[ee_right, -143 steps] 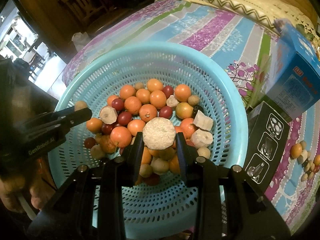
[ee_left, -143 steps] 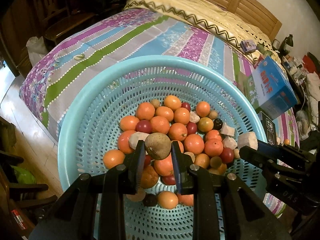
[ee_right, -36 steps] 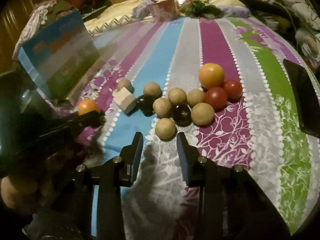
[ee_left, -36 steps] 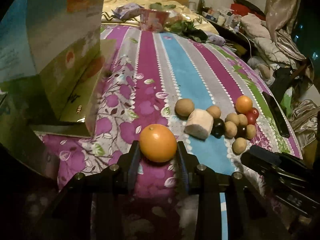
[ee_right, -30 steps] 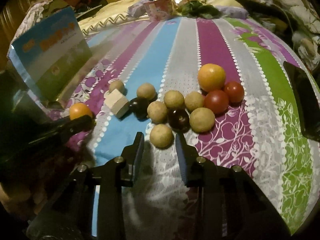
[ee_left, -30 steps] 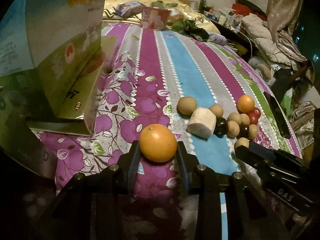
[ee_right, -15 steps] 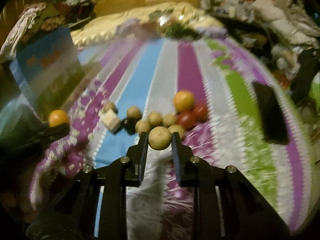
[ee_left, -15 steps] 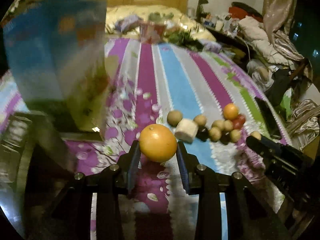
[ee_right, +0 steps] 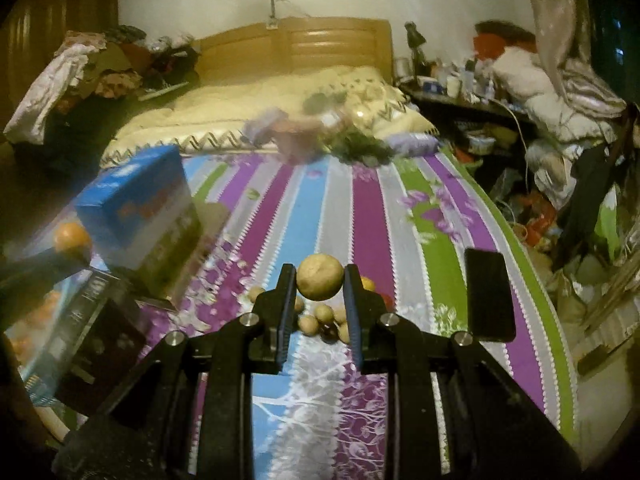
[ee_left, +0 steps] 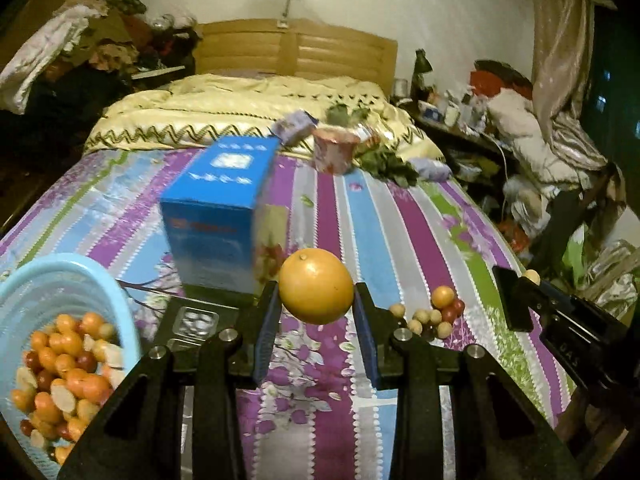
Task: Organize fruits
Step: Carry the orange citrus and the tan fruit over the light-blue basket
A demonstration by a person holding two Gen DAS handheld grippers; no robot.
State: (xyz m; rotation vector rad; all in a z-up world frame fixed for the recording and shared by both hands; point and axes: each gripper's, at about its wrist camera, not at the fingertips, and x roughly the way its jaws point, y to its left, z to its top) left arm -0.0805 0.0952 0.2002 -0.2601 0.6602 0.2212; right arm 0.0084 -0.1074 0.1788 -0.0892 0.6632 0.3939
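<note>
My left gripper (ee_left: 316, 308) is shut on an orange (ee_left: 316, 285) and holds it high above the striped bedspread. My right gripper (ee_right: 318, 296) is shut on a small tan round fruit (ee_right: 320, 277), also raised; in the left wrist view it shows at the right edge (ee_left: 520, 300). A cluster of small tan, red and orange fruits (ee_left: 430, 316) lies on the bedspread below; in the right wrist view it (ee_right: 320, 320) is partly hidden behind my fingers. A light-blue basket (ee_left: 24, 280) at lower left holds several oranges, red fruits and white pieces.
A blue carton (ee_left: 224, 212) stands on the bedspread between basket and fruit cluster, with a black box (ee_left: 192, 320) in front of it. A black phone (ee_right: 490, 294) lies near the bed's right edge. A pink cup (ee_left: 334, 154) and greens sit farther back.
Both grippers have risen and pulled back from the bedspread. My right gripper, open a second ago, closed on a tan fruit from the cluster and lifted it. The orange stays gripped.
</note>
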